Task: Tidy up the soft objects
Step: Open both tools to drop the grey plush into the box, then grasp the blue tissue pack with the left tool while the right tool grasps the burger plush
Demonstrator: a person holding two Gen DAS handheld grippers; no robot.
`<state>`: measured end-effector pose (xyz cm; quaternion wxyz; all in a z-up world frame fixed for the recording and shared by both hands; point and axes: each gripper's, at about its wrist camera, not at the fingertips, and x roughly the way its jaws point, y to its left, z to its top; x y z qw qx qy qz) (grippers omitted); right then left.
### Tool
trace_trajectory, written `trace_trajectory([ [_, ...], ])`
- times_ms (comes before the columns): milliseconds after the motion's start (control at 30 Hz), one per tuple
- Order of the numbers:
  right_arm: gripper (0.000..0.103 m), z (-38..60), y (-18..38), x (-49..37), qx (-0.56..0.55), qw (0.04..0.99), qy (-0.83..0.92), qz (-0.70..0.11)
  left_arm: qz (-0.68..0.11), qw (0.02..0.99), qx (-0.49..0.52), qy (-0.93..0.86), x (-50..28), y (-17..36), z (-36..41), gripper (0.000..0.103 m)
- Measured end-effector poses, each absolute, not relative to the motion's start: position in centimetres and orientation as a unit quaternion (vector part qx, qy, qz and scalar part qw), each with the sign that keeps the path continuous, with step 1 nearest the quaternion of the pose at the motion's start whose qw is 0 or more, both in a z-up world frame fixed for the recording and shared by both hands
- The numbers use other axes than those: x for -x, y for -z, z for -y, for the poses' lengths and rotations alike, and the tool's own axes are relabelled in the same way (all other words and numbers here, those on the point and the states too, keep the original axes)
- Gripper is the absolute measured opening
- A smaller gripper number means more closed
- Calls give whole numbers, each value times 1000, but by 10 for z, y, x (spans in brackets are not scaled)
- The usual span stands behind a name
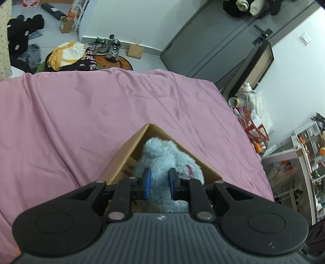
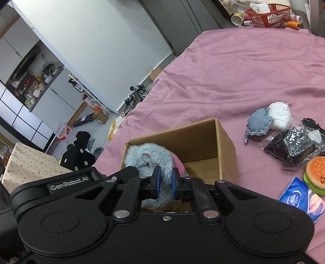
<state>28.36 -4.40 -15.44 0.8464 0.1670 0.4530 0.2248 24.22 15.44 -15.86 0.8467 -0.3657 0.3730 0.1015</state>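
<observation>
A light blue plush toy lies partly inside an open cardboard box on the pink bed sheet. My left gripper is shut on the toy's fur at the box's near edge. In the right wrist view the same plush toy fills the left side of the box, beside something pink. My right gripper is shut on a furry limb of it. Neither gripper shows in the other's view.
On the sheet right of the box lie a denim-and-white soft toy, a bagged black sequinned item, a burger plush and a blue packet. A red basket stands past the bed's far corner. Clothes and shoes litter the floor.
</observation>
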Motion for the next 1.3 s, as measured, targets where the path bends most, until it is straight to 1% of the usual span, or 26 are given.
trace_trajectory([
  [100,22,48,157,-287,-182,840,-226,-458,-360,849,371,-110,-239,155,-158,20],
  [200,30,57,151,-284,-195,835,-237,-456,-355,848,378,-110,-236,150,-161,28],
  [267,35,61,144,-281,-195,836,-242,-452,-362,849,369,-114,-235,145,-158,41],
  [300,39,64,140,-279,-194,837,-244,-449,-368,849,360,-120,-235,143,-157,44],
  [333,46,67,135,-277,-193,839,-247,-446,-373,849,352,-126,-235,141,-155,49],
  [367,51,70,130,-274,-192,840,-249,-442,-377,849,348,-128,-235,139,-154,54],
  [400,58,74,126,-272,-192,842,-250,-438,-379,848,347,-129,-234,137,-153,56],
  [433,64,78,121,-270,-189,844,-251,-434,-380,848,346,-130,-233,135,-153,61],
  [467,66,81,117,-269,-187,846,-252,-431,-382,847,345,-133,-232,133,-153,65],
  [533,77,91,110,-266,-188,849,-250,-426,-388,845,338,-144,-230,128,-151,71],
  [567,79,95,108,-265,-188,851,-249,-423,-392,844,333,-150,-229,126,-149,73],
  [633,90,104,102,-263,-179,856,-245,-419,-400,842,326,-156,-227,122,-145,76],
  [700,94,115,97,-260,-169,861,-243,-414,-403,842,323,-158,-224,118,-141,77],
  [833,100,136,90,-253,-164,865,-240,-409,-395,852,304,-158,-215,108,-126,86],
  [933,103,152,86,-250,-158,870,-233,-405,-394,858,290,-155,-209,100,-113,88],
  [1000,103,163,85,-248,-159,871,-229,-403,-398,858,288,-149,-206,96,-104,89],
  [1067,103,175,84,-247,-164,872,-225,-403,-400,861,281,-141,-206,93,-96,94],
  [1200,103,196,84,-246,-174,872,-219,-402,-402,867,262,-134,-204,84,-74,97],
  [1267,103,203,83,-245,-173,873,-218,-401,-403,868,258,-132,-203,81,-65,101],
  [1300,103,207,83,-245,-173,873,-216,-401,-402,869,257,-132,-202,80,-61,102],
])
